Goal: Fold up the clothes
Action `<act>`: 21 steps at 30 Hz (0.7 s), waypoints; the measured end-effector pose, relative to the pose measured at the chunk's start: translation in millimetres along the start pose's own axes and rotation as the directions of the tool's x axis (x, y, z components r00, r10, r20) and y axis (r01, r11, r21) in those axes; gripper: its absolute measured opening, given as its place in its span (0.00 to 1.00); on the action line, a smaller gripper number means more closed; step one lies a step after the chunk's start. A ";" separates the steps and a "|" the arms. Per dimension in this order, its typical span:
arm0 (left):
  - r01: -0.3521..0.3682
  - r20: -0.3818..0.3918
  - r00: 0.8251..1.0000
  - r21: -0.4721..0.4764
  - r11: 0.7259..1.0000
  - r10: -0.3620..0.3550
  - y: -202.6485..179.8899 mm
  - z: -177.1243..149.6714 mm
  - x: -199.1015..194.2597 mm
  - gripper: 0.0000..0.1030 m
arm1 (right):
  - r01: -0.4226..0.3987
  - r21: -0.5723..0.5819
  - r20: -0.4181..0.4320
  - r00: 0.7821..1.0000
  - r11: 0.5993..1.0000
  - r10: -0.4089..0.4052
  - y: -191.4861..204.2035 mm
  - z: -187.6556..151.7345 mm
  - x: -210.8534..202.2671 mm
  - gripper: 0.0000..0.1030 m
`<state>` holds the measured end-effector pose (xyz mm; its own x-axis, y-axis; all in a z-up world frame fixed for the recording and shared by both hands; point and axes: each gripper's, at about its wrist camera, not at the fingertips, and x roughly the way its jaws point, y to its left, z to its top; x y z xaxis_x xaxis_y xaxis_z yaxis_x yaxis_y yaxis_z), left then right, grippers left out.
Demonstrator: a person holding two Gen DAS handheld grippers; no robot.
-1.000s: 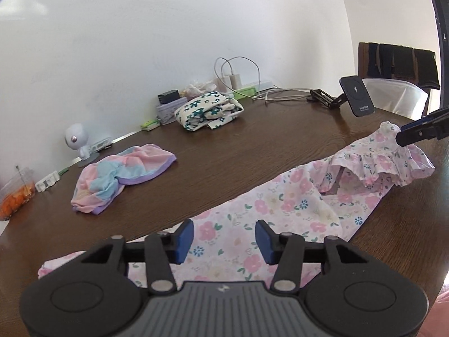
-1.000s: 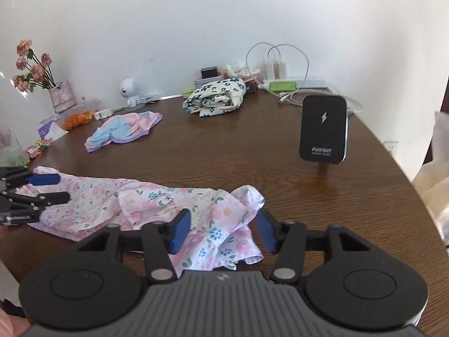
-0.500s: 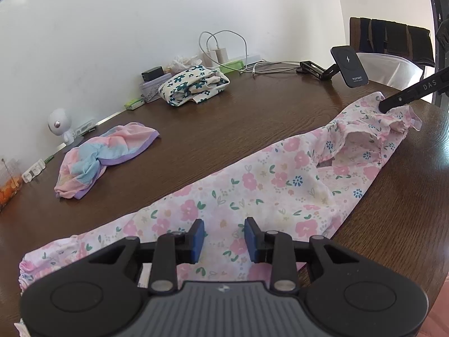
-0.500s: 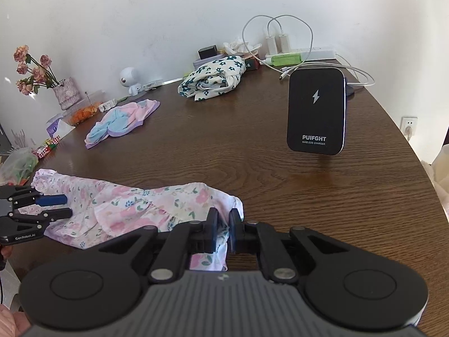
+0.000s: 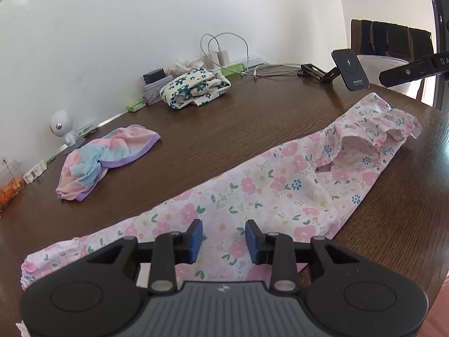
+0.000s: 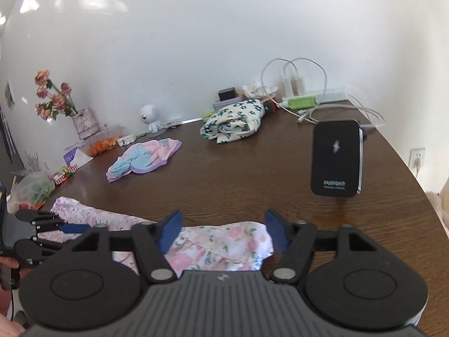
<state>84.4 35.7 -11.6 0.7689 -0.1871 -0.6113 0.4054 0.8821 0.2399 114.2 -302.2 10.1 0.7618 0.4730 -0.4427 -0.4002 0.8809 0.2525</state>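
A pink floral garment [image 5: 269,188] lies stretched flat along the near edge of the brown table [image 5: 252,118]. My left gripper [image 5: 223,241] is open just above its lower part, holding nothing. My right gripper [image 6: 223,231] is open wide over the ruffled end of the same garment [image 6: 224,241], holding nothing. The right gripper's finger shows at the far right of the left wrist view [image 5: 407,70]. The left gripper shows at the left of the right wrist view [image 6: 56,230].
A pastel pink-blue-purple garment [image 5: 103,160] and a folded cream garment with green flowers [image 5: 196,87] lie farther back. A black wireless charger on a stand [image 6: 336,157], chargers with cables [image 6: 297,84], a small white camera [image 6: 150,118] and a flower vase [image 6: 84,123] stand along the wall.
Both grippers opened. The right one was shut on the ruffled end half a second ago and has let it go and lifted. The garment now lies flat.
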 end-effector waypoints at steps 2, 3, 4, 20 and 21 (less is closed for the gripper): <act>0.020 0.052 0.998 -0.011 1.000 -0.020 -1.2 10.0 -7.2 0.43 | -0.007 -0.062 0.027 1.000 0.998 0.008 23.4 1.0 2.8 1.00; 0.031 0.071 0.997 -0.005 1.000 -0.031 -3.7 15.2 -8.6 0.44 | -0.007 -0.087 0.040 0.999 0.996 0.010 34.5 1.5 4.3 1.00; 0.042 0.091 0.995 0.001 0.999 -0.042 -6.1 20.4 -10.1 0.47 | 0.009 -0.084 0.053 0.999 0.996 -0.004 42.9 1.9 6.1 1.00; 0.167 0.023 0.985 0.061 0.984 -0.169 -39.7 45.4 46.9 0.18 | -0.030 -0.040 -0.095 0.995 0.999 0.026 72.3 -0.1 50.2 0.57; 0.178 0.017 0.984 0.065 0.982 -0.179 -40.5 44.4 47.6 0.16 | -0.033 -0.049 -0.107 0.994 0.998 0.027 75.1 0.2 54.7 0.48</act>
<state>126.4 -28.2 -17.0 0.6924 -0.3495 -0.6312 0.5666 0.8050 0.1758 125.9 -210.2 5.1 0.6917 0.4958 -0.5250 -0.4492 0.8647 0.2247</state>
